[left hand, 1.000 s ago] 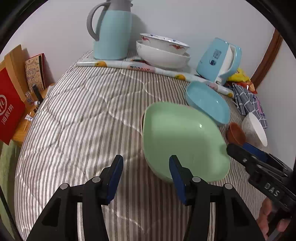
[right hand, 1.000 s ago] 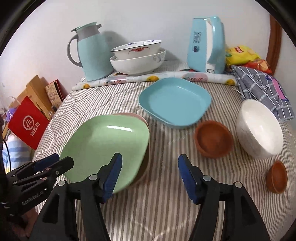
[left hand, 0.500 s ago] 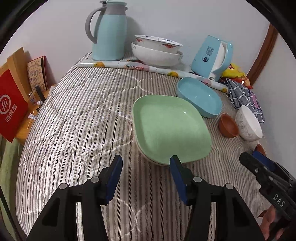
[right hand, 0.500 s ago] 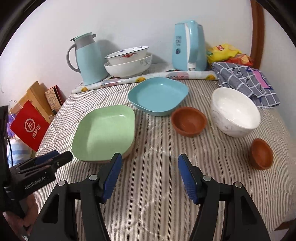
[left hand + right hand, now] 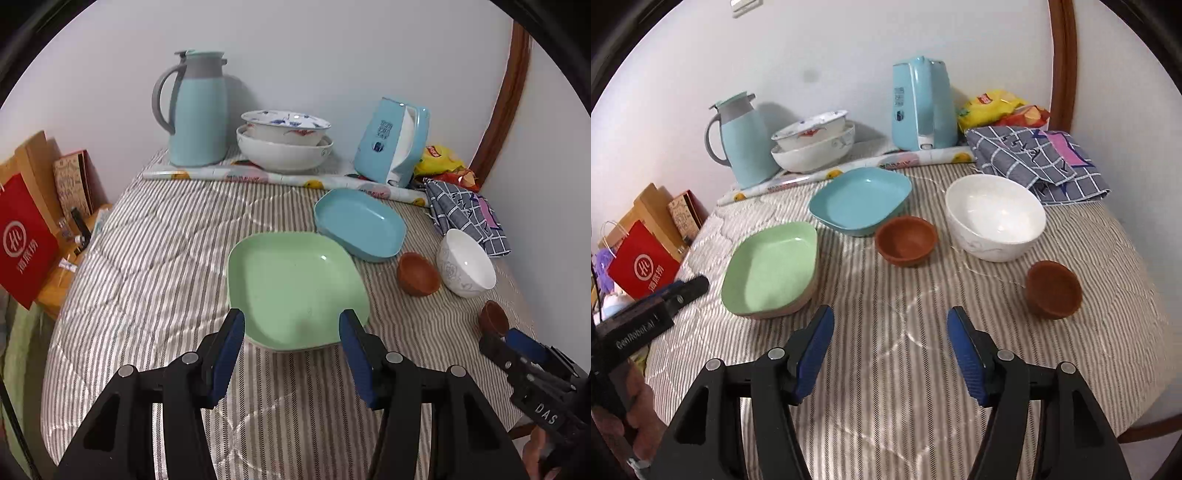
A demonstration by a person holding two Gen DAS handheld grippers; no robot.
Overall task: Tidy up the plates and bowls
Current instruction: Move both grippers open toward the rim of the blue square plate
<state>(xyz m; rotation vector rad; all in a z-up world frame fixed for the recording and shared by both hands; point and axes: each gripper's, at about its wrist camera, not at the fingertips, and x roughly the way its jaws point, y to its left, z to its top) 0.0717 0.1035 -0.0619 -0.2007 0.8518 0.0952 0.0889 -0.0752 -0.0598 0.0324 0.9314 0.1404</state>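
The green plate (image 5: 772, 266) lies on a beige plate, left of centre on the striped table cover (image 5: 923, 369). The blue plate (image 5: 860, 199) sits just beyond it. Two brown bowls and the white bowl (image 5: 995, 216) stand to the right. The left gripper (image 5: 291, 345) and the right gripper (image 5: 890, 343) hang with jaws apart, holding nothing.

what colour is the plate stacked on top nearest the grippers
Light green plate, sitting on a beige one beneath it; clearest in the right wrist view.
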